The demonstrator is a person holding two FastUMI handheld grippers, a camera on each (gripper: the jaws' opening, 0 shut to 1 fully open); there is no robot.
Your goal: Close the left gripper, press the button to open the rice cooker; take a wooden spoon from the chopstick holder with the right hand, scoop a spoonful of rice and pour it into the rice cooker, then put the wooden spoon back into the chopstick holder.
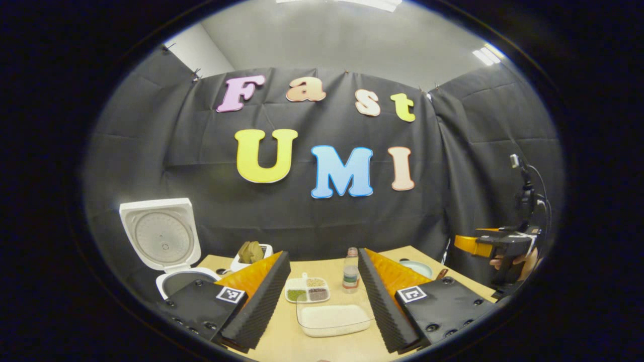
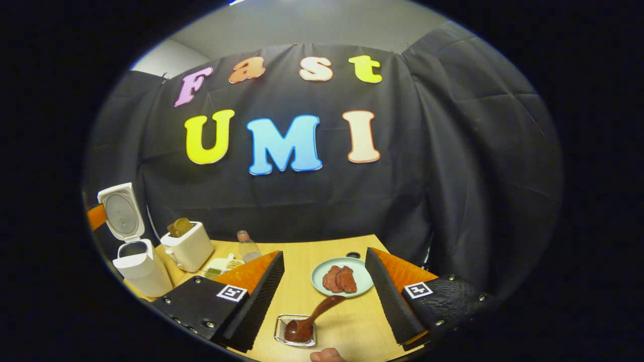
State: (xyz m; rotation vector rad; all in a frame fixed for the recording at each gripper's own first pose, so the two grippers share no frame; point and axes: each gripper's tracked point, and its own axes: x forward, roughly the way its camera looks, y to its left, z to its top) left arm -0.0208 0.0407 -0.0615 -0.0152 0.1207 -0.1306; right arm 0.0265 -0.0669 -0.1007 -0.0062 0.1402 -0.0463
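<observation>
Standing with its lid up at the table's left edge, the rice cooker (image 2: 135, 261) awaits rice; the wooden spoon (image 2: 312, 318) rests in its holder (image 2: 296, 332) at the near edge between the right gripper (image 2: 327, 296)'s spread, empty fingers. The left gripper (image 1: 322, 296) is also open.

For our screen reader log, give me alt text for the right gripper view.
Open tongs hover over a wooden table, above a wooden spoon resting in a small holder. Beyond sit a plate and, far left, an open rice cooker.

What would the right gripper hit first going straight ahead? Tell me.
Likely the wooden spoon, whose handle leans between the open right gripper fingers from the holder; beyond it sits the plate of meat. Depth is uncertain.
</observation>
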